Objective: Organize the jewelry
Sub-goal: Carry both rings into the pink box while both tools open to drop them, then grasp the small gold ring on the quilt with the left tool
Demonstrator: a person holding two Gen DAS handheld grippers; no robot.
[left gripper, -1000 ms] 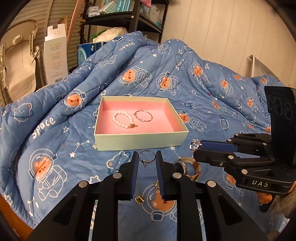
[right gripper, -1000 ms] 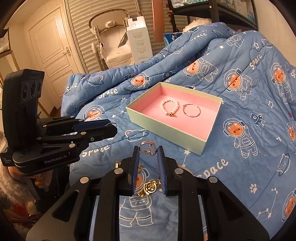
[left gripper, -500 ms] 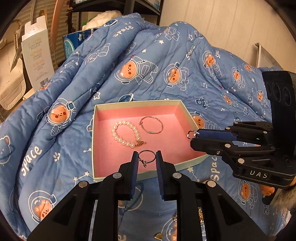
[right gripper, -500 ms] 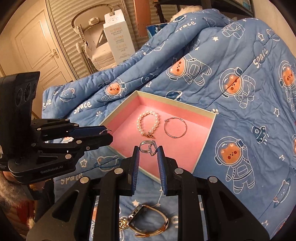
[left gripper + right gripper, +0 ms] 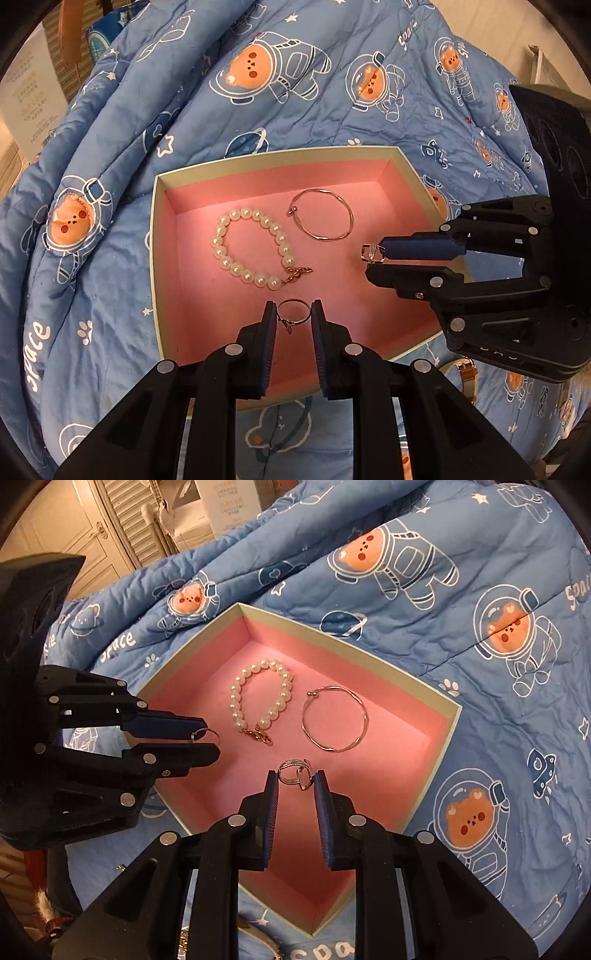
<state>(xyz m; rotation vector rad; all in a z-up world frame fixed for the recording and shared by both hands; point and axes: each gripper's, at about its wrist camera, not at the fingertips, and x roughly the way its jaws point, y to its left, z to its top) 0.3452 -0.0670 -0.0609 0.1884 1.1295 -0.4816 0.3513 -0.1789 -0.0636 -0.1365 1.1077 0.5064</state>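
Note:
A pale box (image 5: 277, 159) (image 5: 332, 646) with a pink lining lies on the blue quilt. In it are a pearl bracelet (image 5: 216, 253) (image 5: 235, 698) and a thin bangle (image 5: 321, 238) (image 5: 334, 749). My left gripper (image 5: 293, 314) (image 5: 207, 738) is shut on a thin ring with a small charm (image 5: 293, 309) and hangs over the near-left part of the pink floor. My right gripper (image 5: 295, 777) (image 5: 373, 256) is shut on a wider silver ring (image 5: 293, 773), above the floor on the box's right side. Both point steeply down.
A blue quilt with astronaut bears (image 5: 258, 74) (image 5: 498, 627) covers the bed around the box. A gold-banded watch (image 5: 467, 373) (image 5: 266, 941) lies on the quilt just before the box. A white carton (image 5: 229, 498) and a door (image 5: 55, 524) stand behind.
Both grippers have moved forward from above the loose jewelry on the quilt to above the box's pink floor, tilting further down. Each keeps its ring.

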